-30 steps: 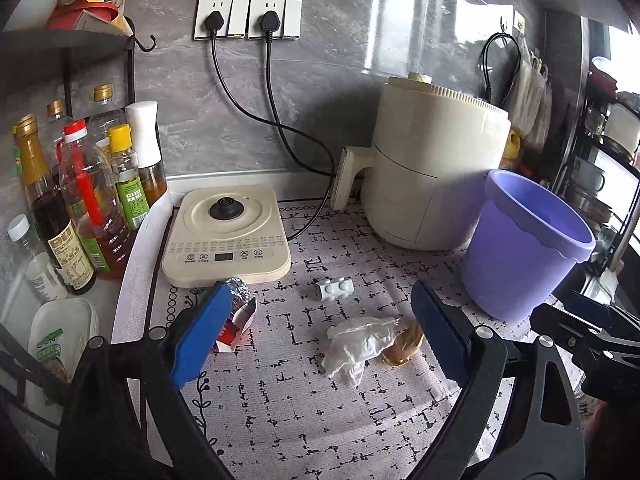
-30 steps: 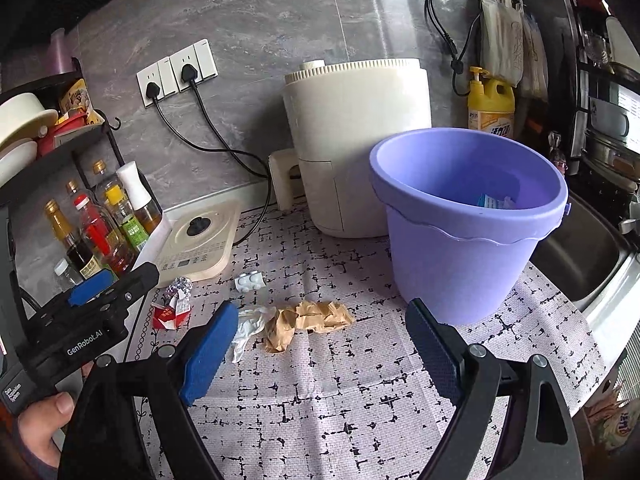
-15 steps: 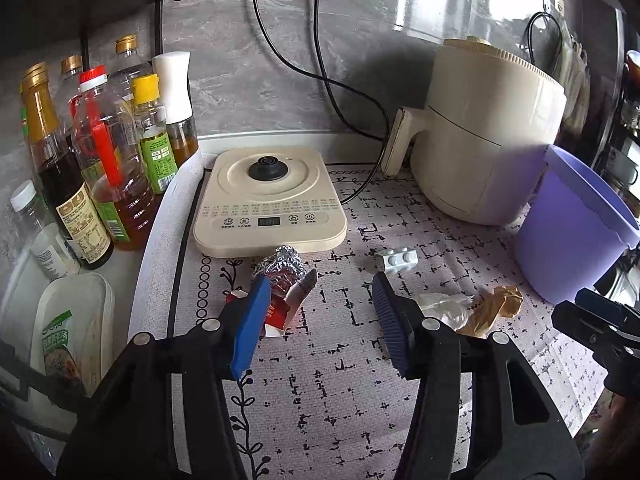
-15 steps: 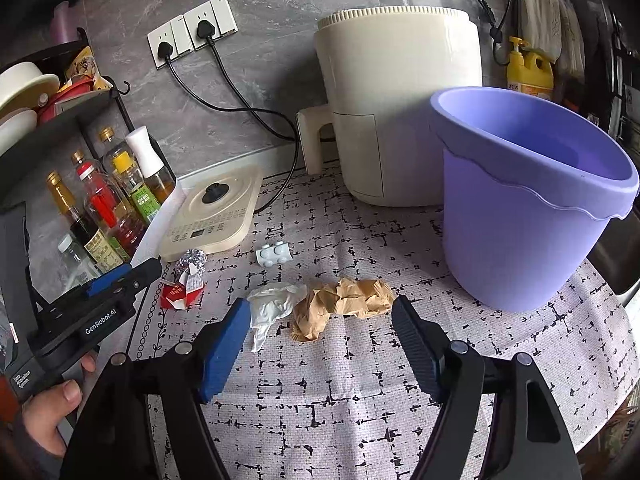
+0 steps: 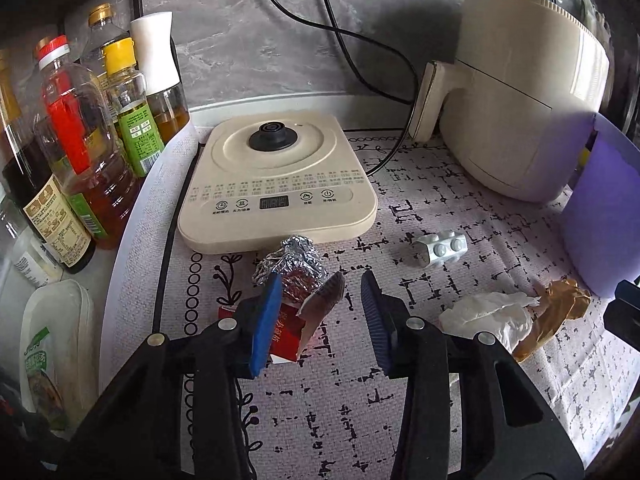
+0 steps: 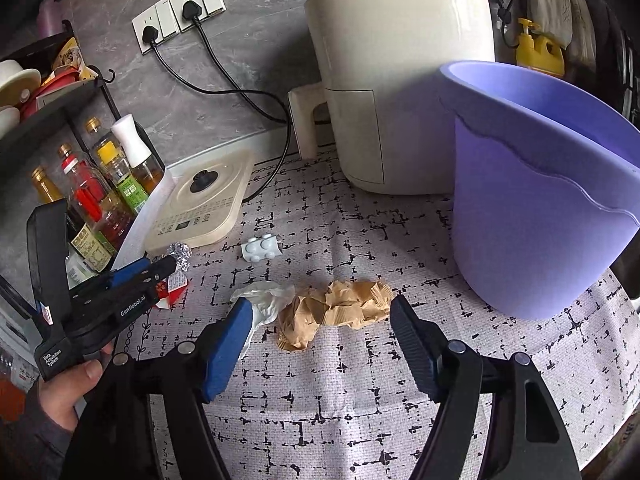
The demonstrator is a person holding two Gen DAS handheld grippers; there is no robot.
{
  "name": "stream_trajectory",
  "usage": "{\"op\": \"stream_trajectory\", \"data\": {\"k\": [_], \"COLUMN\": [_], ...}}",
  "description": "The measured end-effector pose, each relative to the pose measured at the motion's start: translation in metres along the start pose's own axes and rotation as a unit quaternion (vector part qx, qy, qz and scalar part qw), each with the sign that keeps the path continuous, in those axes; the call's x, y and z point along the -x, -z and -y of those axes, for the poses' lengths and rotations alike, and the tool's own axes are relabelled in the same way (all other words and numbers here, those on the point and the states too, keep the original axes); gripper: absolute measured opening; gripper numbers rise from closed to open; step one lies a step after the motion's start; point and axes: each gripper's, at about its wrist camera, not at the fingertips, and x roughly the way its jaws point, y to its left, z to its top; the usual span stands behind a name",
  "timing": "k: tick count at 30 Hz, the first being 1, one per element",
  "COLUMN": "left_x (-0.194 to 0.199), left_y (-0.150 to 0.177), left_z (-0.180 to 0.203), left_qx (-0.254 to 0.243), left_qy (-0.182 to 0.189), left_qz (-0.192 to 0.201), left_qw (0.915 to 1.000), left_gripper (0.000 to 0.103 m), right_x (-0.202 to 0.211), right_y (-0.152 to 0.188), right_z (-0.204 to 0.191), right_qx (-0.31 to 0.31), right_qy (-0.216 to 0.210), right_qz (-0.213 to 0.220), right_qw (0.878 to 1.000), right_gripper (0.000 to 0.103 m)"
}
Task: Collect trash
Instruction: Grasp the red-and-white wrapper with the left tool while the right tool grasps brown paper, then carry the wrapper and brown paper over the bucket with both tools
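— So, what does the tabletop (image 6: 360, 400) look like?

— It is covered by a pale mat with a black broken-line pattern, set against a grey marble-look wall. Two plugs sit in the wall sockets (image 6: 178, 12), their black cords running down behind the appliances. A cream air fryer (image 6: 400, 80) stands at the back, a flat cream cooker (image 5: 276, 188) lies to its left, and a purple bucket (image 6: 540, 200) stands on the right, close beside the fryer.

— How much trash is out?

— Four pieces, counted. One red carton (image 5: 292, 328) with crumpled foil (image 5: 292, 260) touching its far end, one white tissue (image 5: 492, 316), one brown paper wad (image 6: 340, 312) lying against the tissue, and one small blister pack (image 5: 440, 246) alone between the cooker and the paper.

— And the bottles?

— Six show in the left wrist view, clustered at the left edge under a black rack (image 6: 52, 100). One yellow bottle (image 6: 538, 50) stands behind the bucket.

— Where are the grippers?

— Left gripper (image 5: 318, 320) has its jaws partly closed around the carton, blue pad beside the carton's left side, a gap on the right. Right gripper (image 6: 320, 344) hangs low with jaws wide, the paper wad between them and the tissue at the left pad.
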Motion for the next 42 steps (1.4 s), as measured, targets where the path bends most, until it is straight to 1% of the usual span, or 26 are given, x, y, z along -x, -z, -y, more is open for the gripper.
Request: {"op": "stream_trajectory", "data": {"k": [1,2,3,4,6,7,8,9,10,13,14,15,17,18,23,28,42], "left_x": [-0.003,-0.006,-0.009,-0.011,-0.010,-0.008,-0.006,-0.003,-0.001,0.005,0.007,0.008,0.012,0.014,0.026,0.042,0.100], "left_y": [0.000,0.001,0.001,0.000,-0.001,-0.002,-0.004,-0.004,-0.005,-0.005,-0.005,-0.004,-0.003,-0.003,-0.003,-0.005,-0.021], "left_z": [0.001,0.002,0.003,0.003,0.005,0.006,0.008,0.010,0.012,0.017,0.019,0.021,0.026,0.028,0.035,0.042,0.067], "left_qx": [-0.002,-0.002,-0.001,0.001,0.001,0.001,0.000,-0.002,-0.002,0.005,0.003,0.002,-0.002,-0.004,-0.007,-0.009,-0.022], "left_qy": [-0.001,-0.001,0.000,-0.001,-0.009,-0.003,0.002,0.004,0.008,0.028,0.030,0.035,0.042,0.043,0.055,0.069,0.097], "left_qz": [-0.003,-0.007,-0.011,-0.013,-0.009,-0.007,-0.004,0.000,0.002,0.004,0.006,0.007,0.010,0.013,0.025,0.039,0.109], "left_qw": [1.0000,1.0000,0.9999,0.9999,0.9999,1.0000,1.0000,1.0000,1.0000,0.9996,0.9995,0.9994,0.9991,0.9990,0.9982,0.9968,0.9891], "left_gripper": [0.037,0.033,0.026,0.022,0.018,0.016,0.012,0.012,0.012,0.012,0.012,0.012,0.012,0.012,0.012,0.012,0.012], "right_x": [-0.002,-0.004,-0.006,-0.008,-0.011,-0.012,-0.014,-0.016,-0.018,-0.025,-0.027,-0.029,-0.035,-0.037,-0.026,-0.006,0.068], "right_y": [0.000,-0.001,-0.002,-0.002,-0.003,-0.003,-0.003,-0.003,-0.003,-0.002,-0.001,-0.001,0.001,0.001,0.002,0.002,-0.009], "right_z": [0.001,0.001,0.002,0.003,0.005,0.005,0.006,0.006,0.007,0.007,0.007,0.007,0.008,0.008,0.008,0.012,0.009], "right_qx": [0.000,0.000,0.000,0.000,0.000,0.000,0.000,0.000,-0.002,-0.002,-0.002,-0.002,-0.001,0.001,0.006,0.000,0.003], "right_qy": [0.000,0.000,0.000,0.000,-0.001,-0.001,-0.002,-0.003,-0.005,-0.009,-0.009,-0.011,-0.016,-0.017,-0.026,-0.023,-0.003], "right_qz": [-0.002,-0.003,-0.006,-0.007,-0.010,-0.011,-0.012,-0.014,-0.017,-0.026,-0.028,-0.032,-0.043,-0.049,-0.032,-0.012,0.066], "right_qw": [1.000,1.000,1.000,1.000,1.000,1.000,1.000,1.000,1.000,1.000,1.000,0.999,0.999,0.999,0.999,1.000,0.998], "right_gripper": [0.070,0.070,0.070,0.070,0.070,0.070,0.070,0.070,0.067,0.064,0.060,0.056,0.016,0.010,0.008,0.008,0.008]}}
